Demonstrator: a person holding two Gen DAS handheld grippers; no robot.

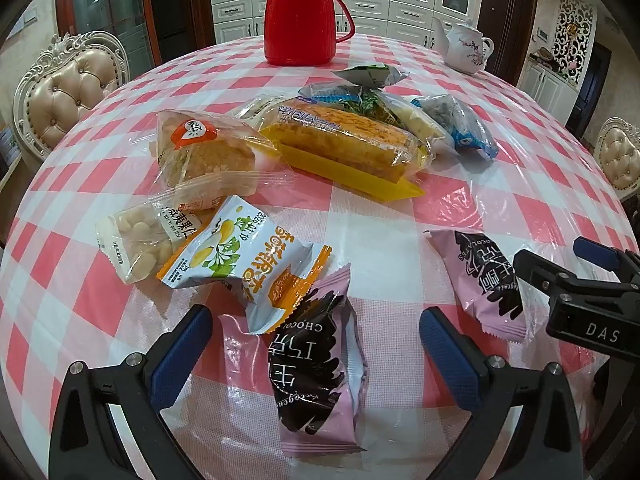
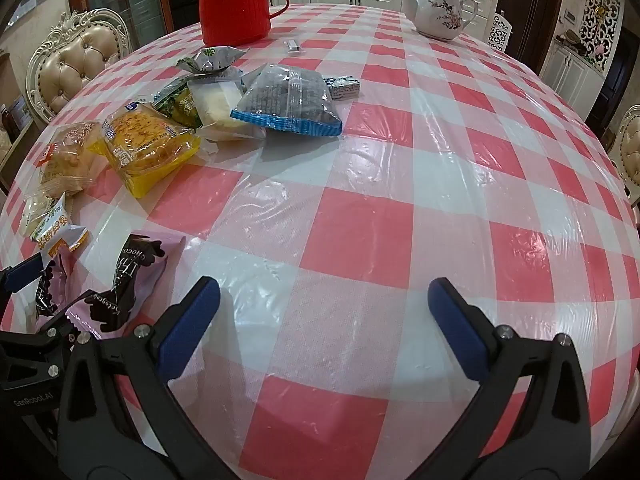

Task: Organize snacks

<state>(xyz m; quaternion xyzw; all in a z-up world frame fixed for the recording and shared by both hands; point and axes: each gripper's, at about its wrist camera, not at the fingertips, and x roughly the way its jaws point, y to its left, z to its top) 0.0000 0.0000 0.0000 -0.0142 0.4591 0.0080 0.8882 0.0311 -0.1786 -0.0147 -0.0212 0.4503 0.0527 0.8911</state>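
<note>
Many snacks (image 1: 336, 140) lie mixed up on the desk (image 2: 360, 220) ahead of both wide-open, empty claws, left claw (image 1: 316, 320) over a pink pack (image 1: 316, 372), right claw (image 2: 324, 300) over bare desk, so sorting looks hardly begun.

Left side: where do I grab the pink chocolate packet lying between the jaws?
Grip the pink chocolate packet across its puffy middle, coming straight down from above. It lies flat and lengthwise between the open left gripper jaws; its far end sits under the orange-and-white packet.

snack packets (image 1: 340, 144) on table (image 2: 400, 220), flask (image 1: 300, 20) behind
</note>
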